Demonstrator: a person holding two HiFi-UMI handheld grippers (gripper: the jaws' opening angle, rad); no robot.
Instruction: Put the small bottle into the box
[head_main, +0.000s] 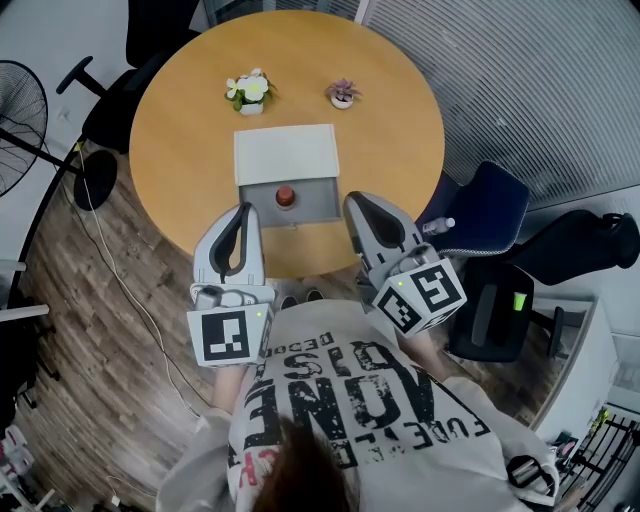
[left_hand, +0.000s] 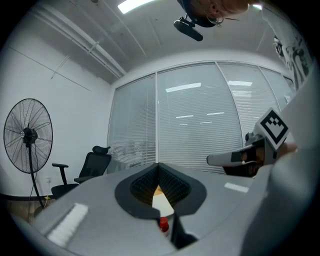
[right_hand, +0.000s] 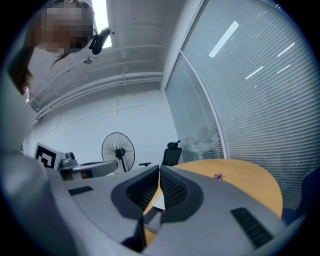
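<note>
Counter: a round top of smooth orange-brown wood (head_main: 180, 130), by which the box is carried near the middle.
Box: a squared, matt box (head_main: 285, 150), seen white on top and grey on the part turned toward the person.
Left hand-held gripper: it (head_main: 244, 208) is clenched on nothing, with its ribbed dark pads pressed together, and is held level just short of the box's near left corner.
Right hand-held gripper: it (head_main: 352, 200) is likewise clenched and empty, just short of the box's near right corner.
Small bottle: it (head_main: 285, 197) is stood upright, long axis vertical, red cap up, against the middle of the box's grey near part. Whether it is inside an open compartment or just before the wall cannot be told.
Deciding relation: the bottle lies ahead and inward of both grippers. The left one is judged nearer, and its jaws would have to be parted first.
</note>
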